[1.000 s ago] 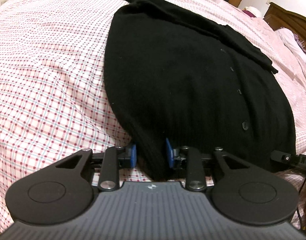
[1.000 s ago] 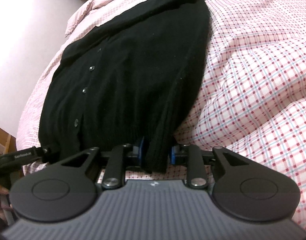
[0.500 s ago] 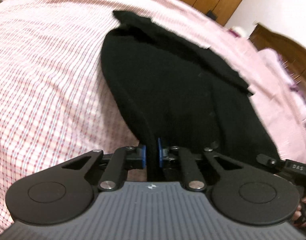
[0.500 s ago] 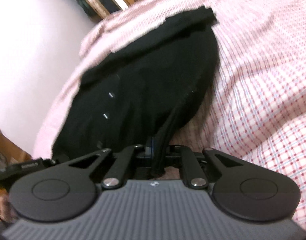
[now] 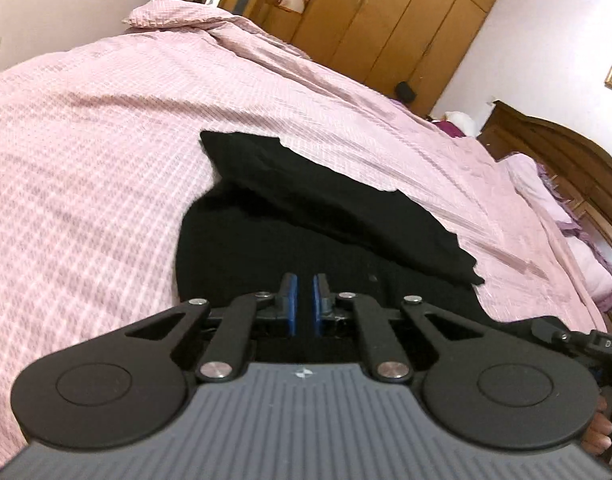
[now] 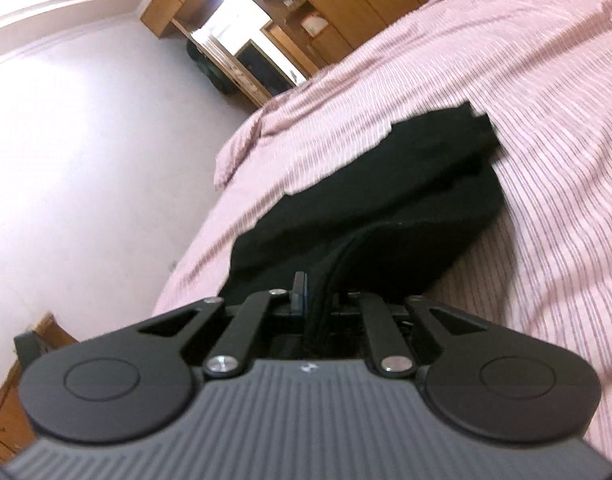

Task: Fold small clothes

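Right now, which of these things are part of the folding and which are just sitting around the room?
Part of the job: black cardigan, left tool, right tool, pink checked bedspread.

Just around: wooden wardrobe, wooden headboard, pillow.

Two hand-held grippers, each seen from its own wrist camera. The left gripper [image 5: 304, 300] points forward and slightly down, its two blue-padded fingers [image 5: 291, 304] drawn close together with only a narrow gap, which is filled by dark fabric of the black cardigan [image 5: 265, 232] pinched between them. At the far right edge of that view, the fingertips of the person's right hand [image 5: 600, 428] show, wrapped around the other tool's handle. The right gripper [image 6: 320, 300] is tilted and likewise nearly closed, its jaws clamped on a ribbed black fold of the cardigan [image 6: 386, 216] that runs up between them; its right pad is hidden by the cloth.
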The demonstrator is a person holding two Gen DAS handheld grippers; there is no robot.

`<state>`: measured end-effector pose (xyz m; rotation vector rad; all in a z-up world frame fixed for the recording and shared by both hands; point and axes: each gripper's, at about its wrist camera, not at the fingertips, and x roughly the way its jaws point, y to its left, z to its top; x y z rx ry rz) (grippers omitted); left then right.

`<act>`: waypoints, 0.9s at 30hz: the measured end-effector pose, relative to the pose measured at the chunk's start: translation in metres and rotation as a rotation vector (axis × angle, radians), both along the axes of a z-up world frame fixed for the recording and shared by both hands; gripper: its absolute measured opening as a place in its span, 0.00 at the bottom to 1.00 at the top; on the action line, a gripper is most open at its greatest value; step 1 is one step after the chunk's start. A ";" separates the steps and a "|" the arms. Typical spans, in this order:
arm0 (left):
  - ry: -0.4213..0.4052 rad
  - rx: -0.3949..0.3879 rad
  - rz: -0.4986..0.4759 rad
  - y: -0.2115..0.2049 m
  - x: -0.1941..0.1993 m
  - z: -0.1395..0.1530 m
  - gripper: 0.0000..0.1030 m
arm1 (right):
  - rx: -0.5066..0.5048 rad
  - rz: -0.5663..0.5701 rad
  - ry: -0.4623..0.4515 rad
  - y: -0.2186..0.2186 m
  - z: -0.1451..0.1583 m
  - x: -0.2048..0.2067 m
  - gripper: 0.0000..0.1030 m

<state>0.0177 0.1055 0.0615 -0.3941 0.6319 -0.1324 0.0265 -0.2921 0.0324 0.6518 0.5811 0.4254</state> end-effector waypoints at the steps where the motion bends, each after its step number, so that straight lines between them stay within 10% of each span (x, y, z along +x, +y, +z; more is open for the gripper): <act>1: 0.018 0.004 0.000 0.001 0.005 0.004 0.09 | -0.001 -0.001 -0.004 0.001 0.003 0.005 0.09; 6: 0.136 0.117 0.008 -0.004 0.007 -0.003 0.14 | 0.002 0.025 -0.011 0.004 0.005 0.017 0.09; 11: 0.231 0.188 0.039 -0.021 0.007 -0.030 0.84 | 0.013 0.047 0.017 0.005 -0.008 0.008 0.09; 27: 0.346 0.449 0.161 -0.022 -0.025 -0.074 0.85 | 0.051 0.039 0.058 -0.017 -0.045 -0.014 0.09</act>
